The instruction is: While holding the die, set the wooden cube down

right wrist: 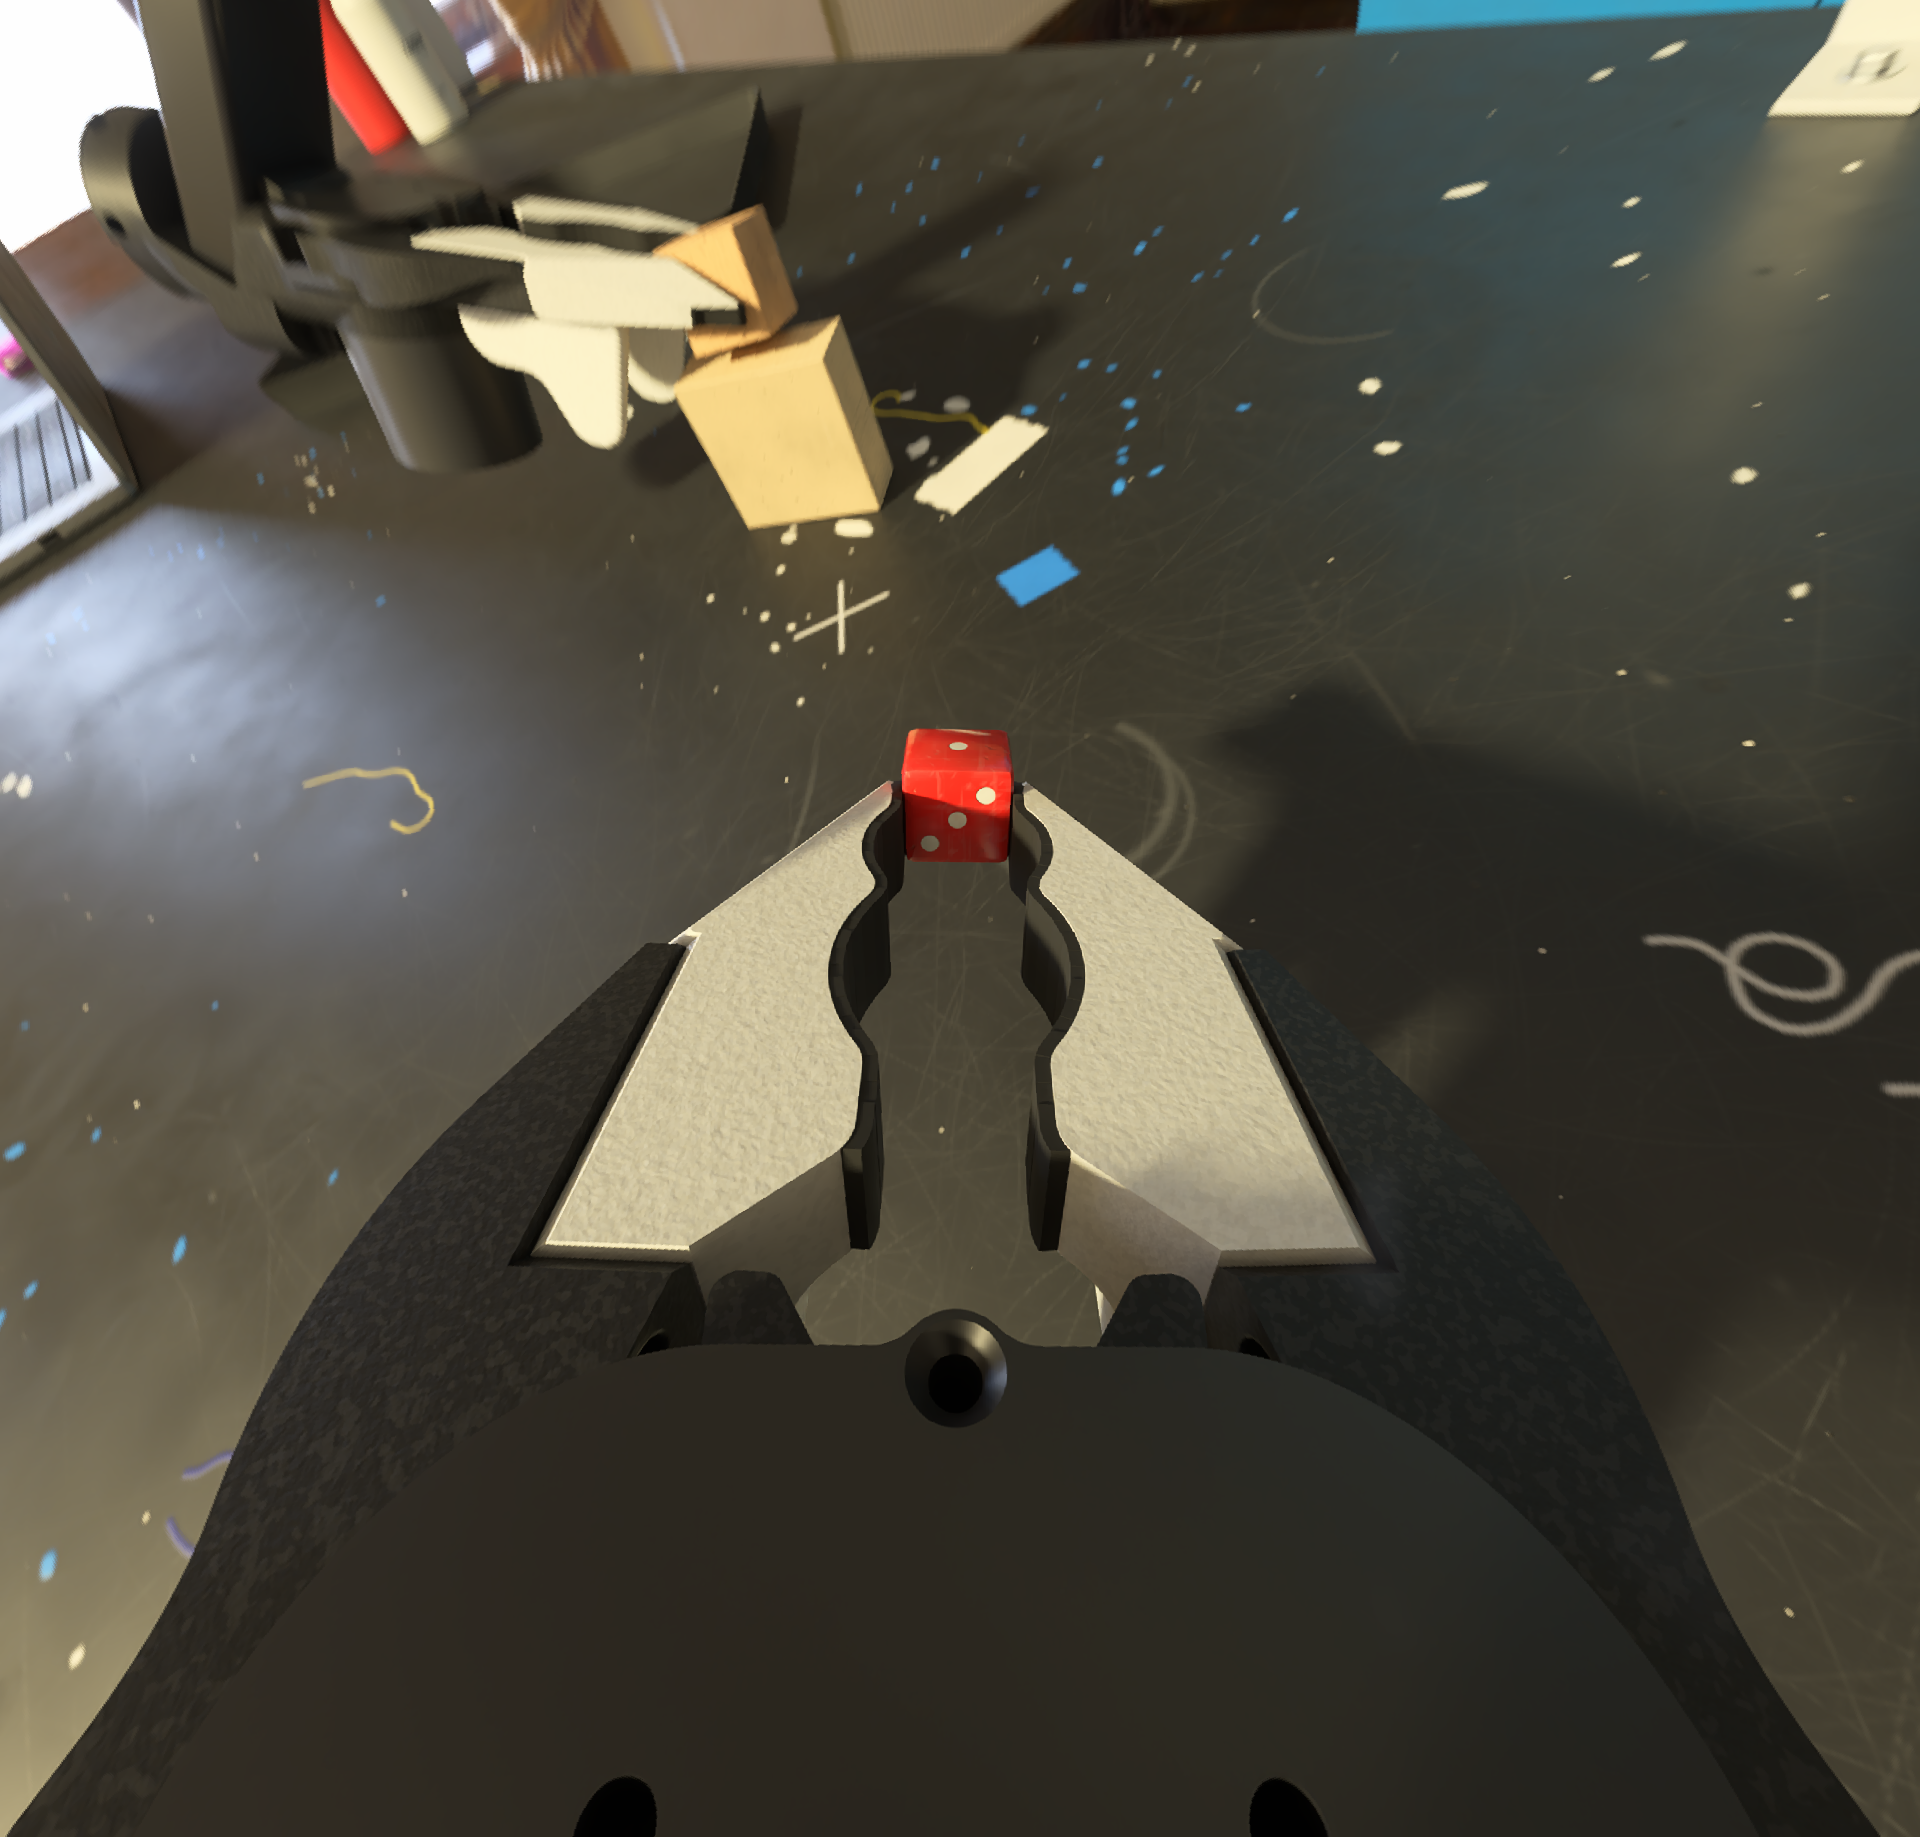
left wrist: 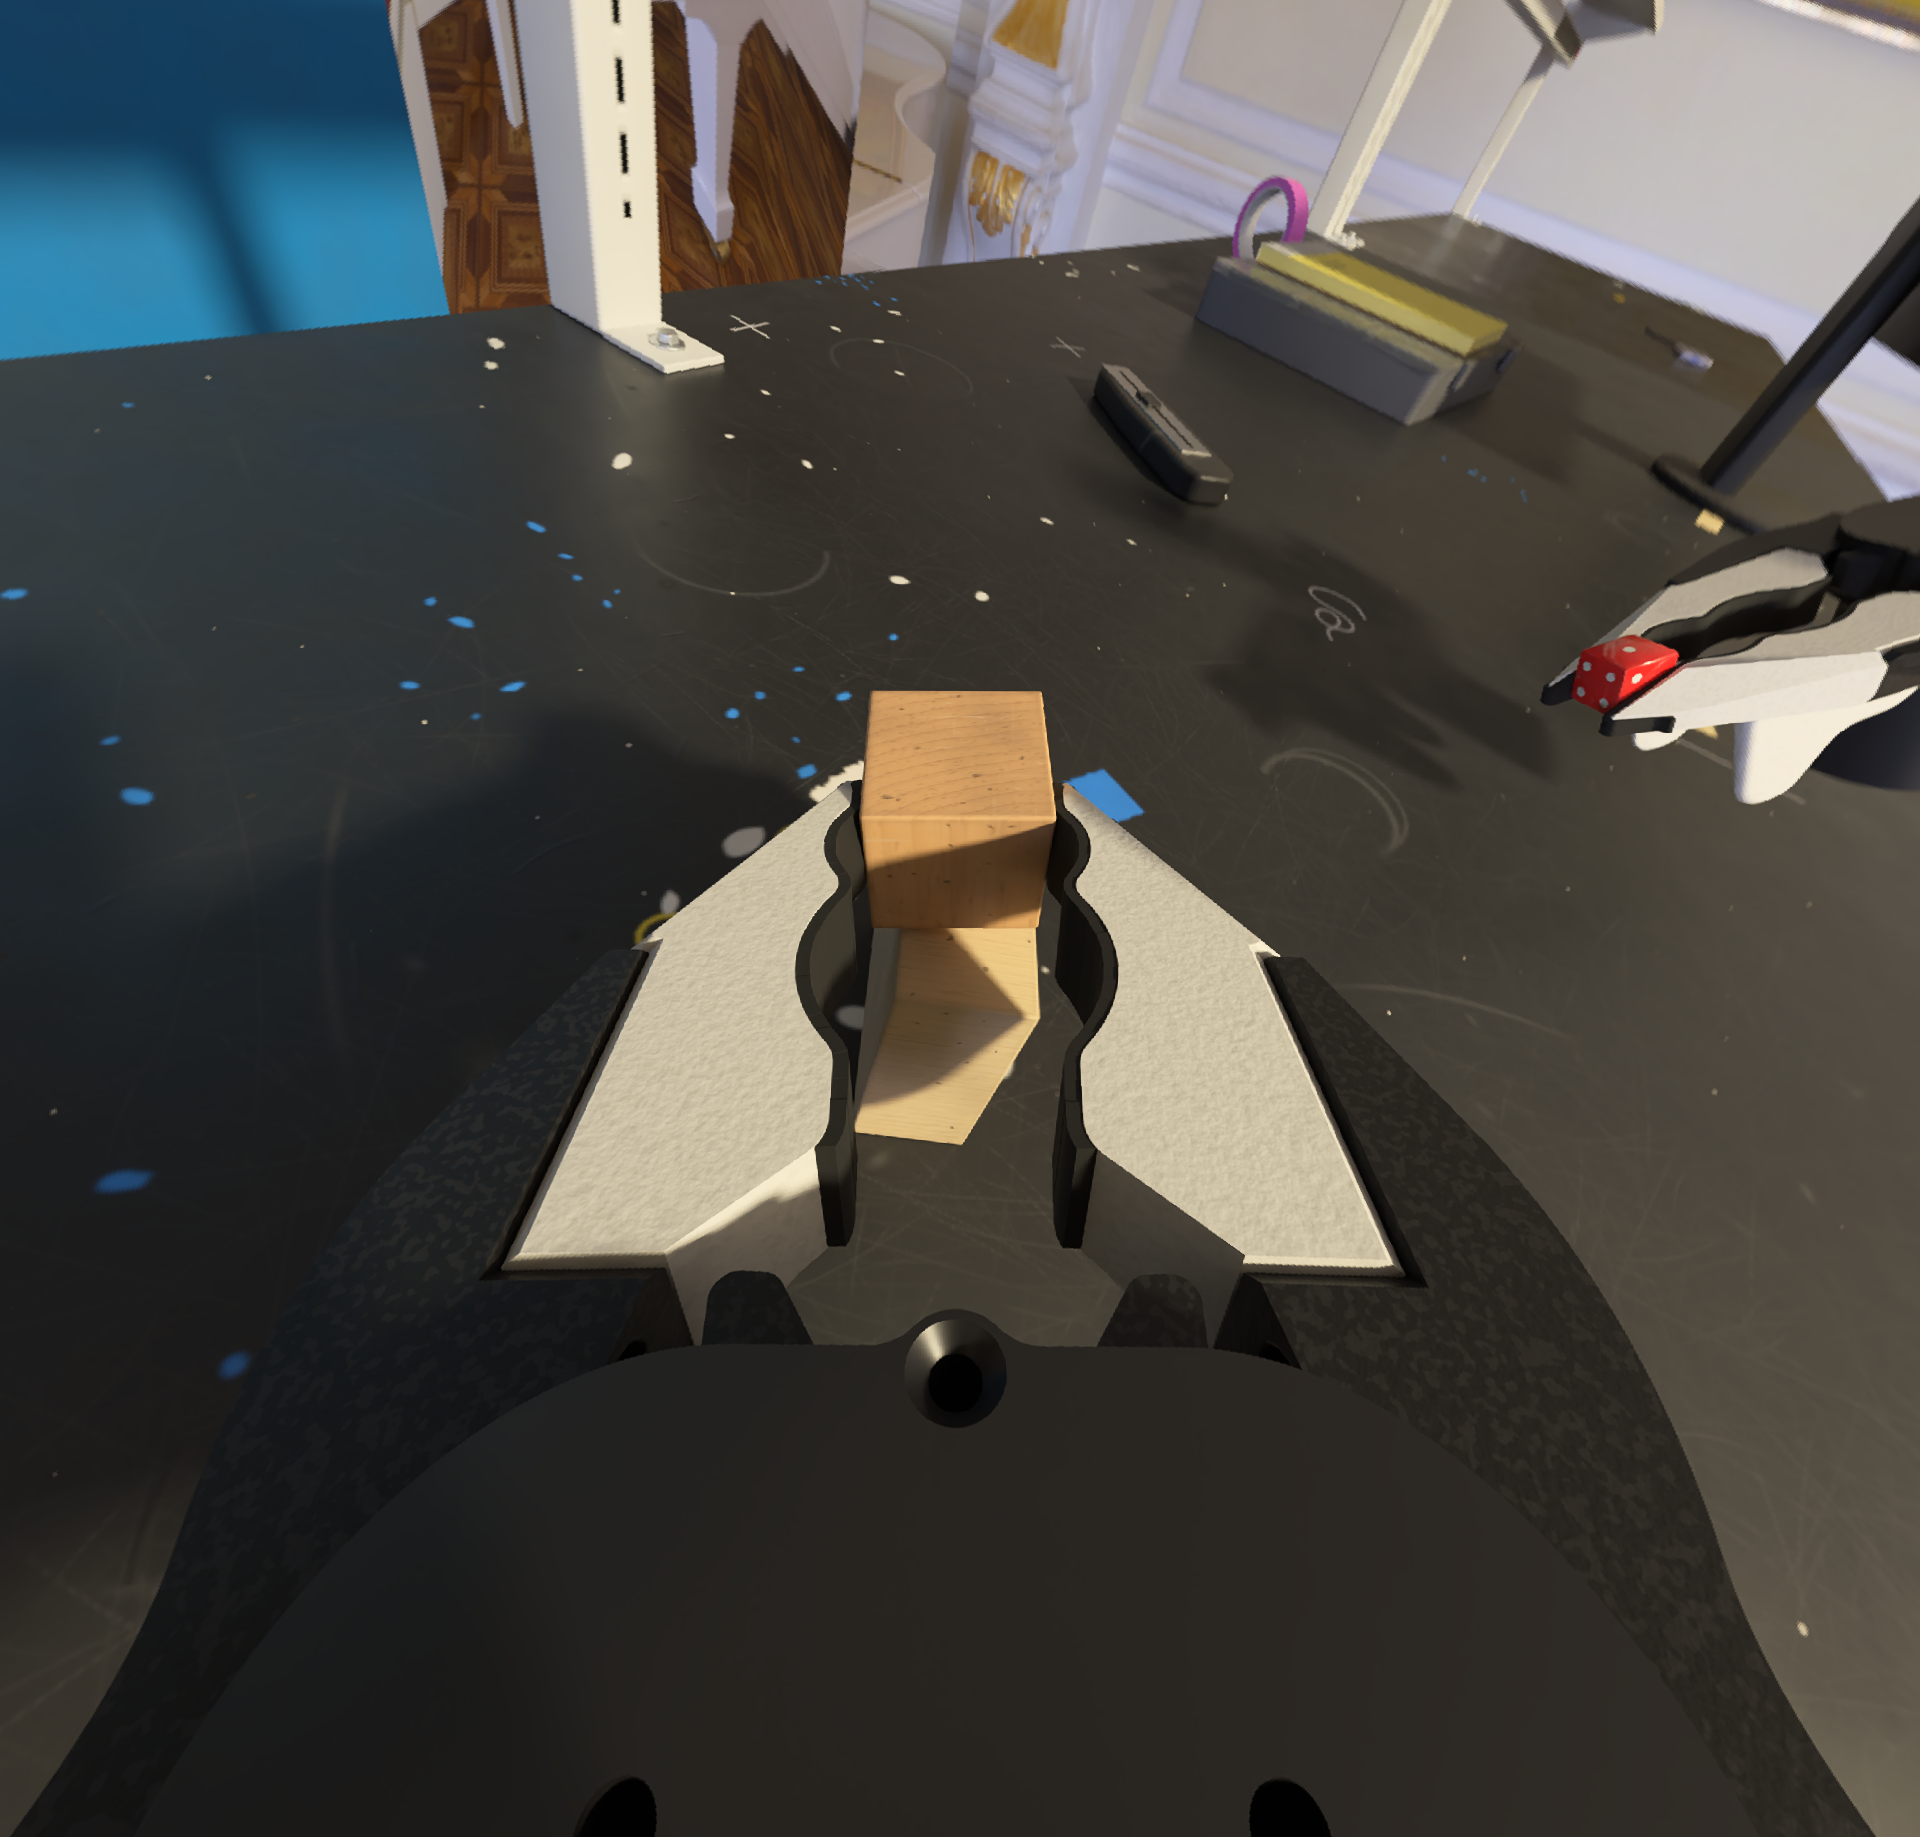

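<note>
my left claw [left wrist: 954, 811] was clenched on the wooden cube [left wrist: 954, 800], the two fingertips pressing its left and right faces near the very ends of the fingers. from my right wrist view the same cube [right wrist: 732, 275] appeared tilted on an edge, its lowest corner touching or just above the top of a paler wooden block [right wrist: 784, 426] that stood leaning on the dark surface [right wrist: 1455, 592]. in the left wrist view that pale block [left wrist: 951, 1029] showed below the cube, between my fingers. my right claw [right wrist: 956, 800] gripped the red die [right wrist: 956, 795] at the fingertips, white pips showing on its top and near faces, held clear above the surface with its shadow lying off to the right. seen from the left wrist view, the right claw [left wrist: 1621, 681] hung well apart to the right, the die [left wrist: 1621, 670] pinched at its tip. a blue square of tape [right wrist: 1037, 574] and a white strip [right wrist: 979, 462] lay on the surface near the block. farther back sat a black bar-shaped object [left wrist: 1162, 431], a dark box with a yellow top [left wrist: 1361, 333] and a white upright post [left wrist: 613, 135].
</note>
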Motion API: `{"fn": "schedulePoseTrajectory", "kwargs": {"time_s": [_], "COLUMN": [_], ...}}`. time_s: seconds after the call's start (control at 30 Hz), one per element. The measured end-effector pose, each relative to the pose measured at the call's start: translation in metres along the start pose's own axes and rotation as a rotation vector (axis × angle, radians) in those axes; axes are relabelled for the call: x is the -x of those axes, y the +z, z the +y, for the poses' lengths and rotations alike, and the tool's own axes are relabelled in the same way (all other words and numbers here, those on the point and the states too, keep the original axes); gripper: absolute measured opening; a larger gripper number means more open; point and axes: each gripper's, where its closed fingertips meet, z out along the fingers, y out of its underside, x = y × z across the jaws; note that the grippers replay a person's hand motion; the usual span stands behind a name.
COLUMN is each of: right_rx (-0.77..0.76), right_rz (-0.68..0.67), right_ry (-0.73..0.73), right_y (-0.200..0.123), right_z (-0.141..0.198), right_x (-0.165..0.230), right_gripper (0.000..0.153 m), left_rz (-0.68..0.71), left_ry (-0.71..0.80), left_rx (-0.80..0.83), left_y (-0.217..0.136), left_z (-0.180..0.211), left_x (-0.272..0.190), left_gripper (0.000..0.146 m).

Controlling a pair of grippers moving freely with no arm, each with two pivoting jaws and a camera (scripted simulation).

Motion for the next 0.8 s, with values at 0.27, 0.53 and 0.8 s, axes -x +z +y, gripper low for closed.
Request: {"fn": "schedulePoseTrajectory", "kwargs": {"time_s": [0.27, 0.53, 0.8], "right_rx": [0.107, 0.098, 0.1], "right_rz": [0.001, 0.009, 0.051], "right_ry": [-0.043, -0.026, 0.012], "right_y": [0.007, 0.007, 0.005], "right_z": [0.016, 0.015, 0.017], "right_x": [0.005, 0.003, -0.007], "right_gripper": [0.019, 0.019, 0.019], "left_rz": [0.001, 0.001, 0.001], "left_ry": [0.052, 0.034, 0.024], "left_rx": [0.023, 0.026, 0.027], "left_y": [0.002, 0.002, 0.002], "left_z": [0.003, 0.003, 0.002], "left_x": [-0.006, -0.004, -0.003], "left_gripper": [0.034, 0.034, 0.034]}}
